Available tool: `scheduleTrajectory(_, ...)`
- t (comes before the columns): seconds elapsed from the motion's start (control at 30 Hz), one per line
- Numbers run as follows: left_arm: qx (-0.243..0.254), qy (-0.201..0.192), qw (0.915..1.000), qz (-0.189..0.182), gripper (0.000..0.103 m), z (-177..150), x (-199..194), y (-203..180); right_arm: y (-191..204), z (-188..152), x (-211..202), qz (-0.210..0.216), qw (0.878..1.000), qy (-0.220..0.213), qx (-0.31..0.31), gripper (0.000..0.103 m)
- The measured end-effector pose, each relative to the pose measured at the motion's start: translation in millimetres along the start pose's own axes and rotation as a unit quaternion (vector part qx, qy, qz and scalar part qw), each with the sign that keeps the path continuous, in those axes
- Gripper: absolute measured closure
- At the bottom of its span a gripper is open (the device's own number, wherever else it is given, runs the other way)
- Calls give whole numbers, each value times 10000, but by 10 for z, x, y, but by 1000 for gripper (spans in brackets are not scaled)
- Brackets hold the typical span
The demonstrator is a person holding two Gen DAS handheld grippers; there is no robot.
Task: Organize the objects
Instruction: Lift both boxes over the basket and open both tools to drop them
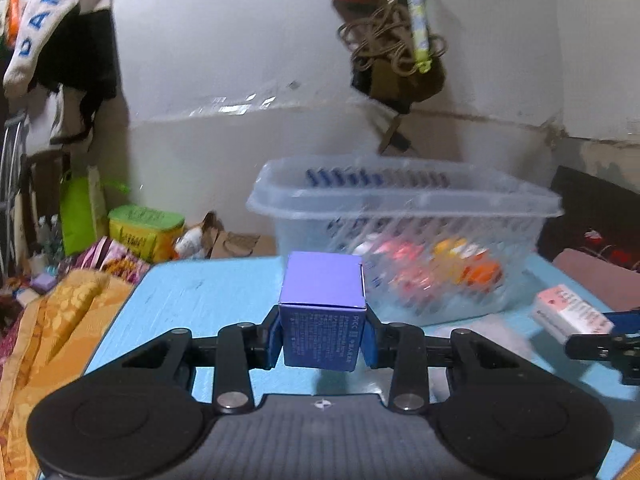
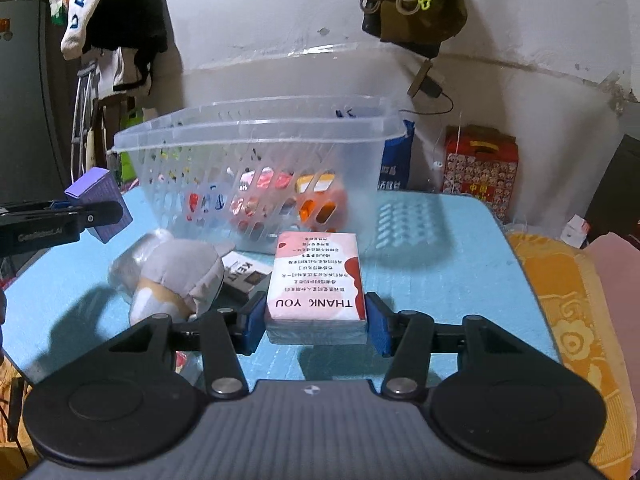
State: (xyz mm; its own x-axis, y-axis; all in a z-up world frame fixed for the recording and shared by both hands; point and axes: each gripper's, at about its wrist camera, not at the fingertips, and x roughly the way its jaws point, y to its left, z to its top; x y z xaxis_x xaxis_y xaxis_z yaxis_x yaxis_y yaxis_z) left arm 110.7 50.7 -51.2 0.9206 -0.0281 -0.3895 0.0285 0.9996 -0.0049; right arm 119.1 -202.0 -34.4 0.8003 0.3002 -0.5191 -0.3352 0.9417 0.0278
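My left gripper (image 1: 323, 340) is shut on a purple box (image 1: 323, 312) and holds it above the blue table (image 1: 208, 300), in front of the clear slotted basket (image 1: 404, 204). The same box (image 2: 100, 200) shows at the left of the right wrist view. My right gripper (image 2: 316, 324) is shut on a pink and white "THANK YOU" card pack (image 2: 318, 280), held just in front of the basket (image 2: 256, 136). The pack also shows at the right of the left wrist view (image 1: 568, 312). The basket holds several small colourful items (image 2: 280, 196).
A grey plush toy (image 2: 176, 280) and a black KENT pack (image 2: 244, 276) lie on the table (image 2: 440, 280) left of the card pack. Orange cloth (image 2: 576, 320) borders the table's right side. A red box (image 2: 480, 168) stands behind. Bags and clothes hang on the wall.
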Motion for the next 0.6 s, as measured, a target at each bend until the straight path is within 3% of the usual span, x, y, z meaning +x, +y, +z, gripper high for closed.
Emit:
scheduleTrajectory(0.27,365,-320,9982,-341,61,91,-213,-341,24,93,-146,125,9993,-360,13,48)
scheduleTrajectory(0.6,378,-304,9980,-409,61,106,-203,-356,1,107,-167,182,9989,-418,84,48)
